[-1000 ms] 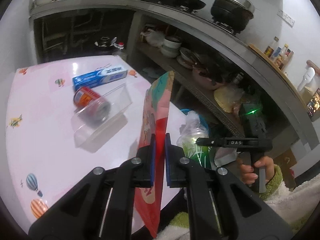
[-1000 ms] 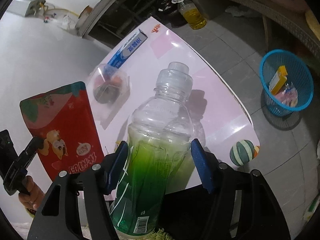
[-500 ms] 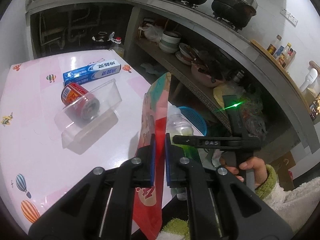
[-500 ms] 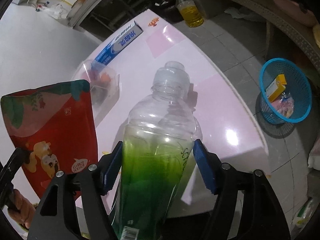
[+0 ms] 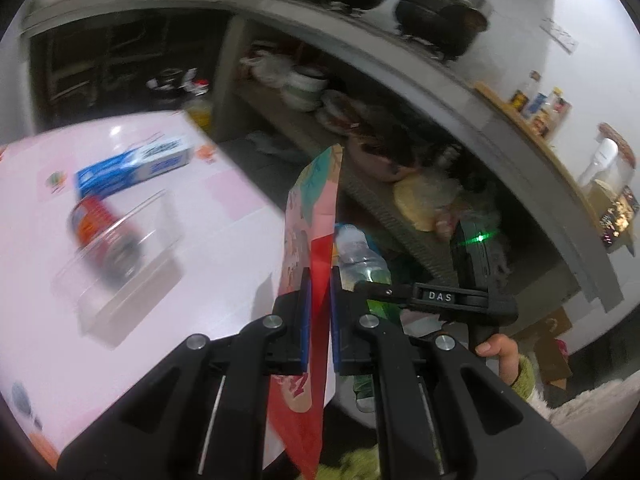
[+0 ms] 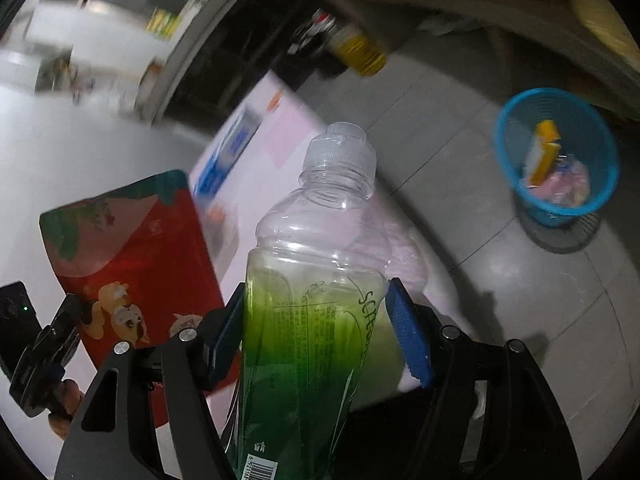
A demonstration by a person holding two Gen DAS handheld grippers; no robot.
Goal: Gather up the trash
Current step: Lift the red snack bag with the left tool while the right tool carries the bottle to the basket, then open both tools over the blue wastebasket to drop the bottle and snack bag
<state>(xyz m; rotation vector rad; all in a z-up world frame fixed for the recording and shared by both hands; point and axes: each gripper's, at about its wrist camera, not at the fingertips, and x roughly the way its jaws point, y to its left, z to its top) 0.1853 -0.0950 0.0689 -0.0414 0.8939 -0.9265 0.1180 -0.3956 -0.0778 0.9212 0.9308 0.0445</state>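
Note:
A red snack bag (image 5: 312, 208) stands edge-on between the pads of my left gripper (image 5: 320, 280), which is shut on it. The same bag (image 6: 132, 240) shows flat-on at the left of the right wrist view. My right gripper (image 6: 316, 292) is shut on a clear plastic bottle (image 6: 320, 208) with a green label, capless, neck pointing away. That bottle (image 5: 360, 256) sits just right of the bag in the left wrist view. Both grippers hang over the table's right edge. On the floor to the right stands a blue basket (image 6: 560, 211) holding some wrappers.
On the pink table (image 5: 60, 340) lie a blue toothpaste box (image 5: 134, 170) and a red can (image 5: 100, 236) inside a clear plastic box (image 5: 128, 292). Behind are concrete shelves with bowls and pots. A yellow oil bottle (image 6: 360, 52) stands on the grey floor.
Both grippers have swung to the right, off the table's edge, each keeping its hold. The basket now looks larger and nearer in the right wrist view. The table has slid left.

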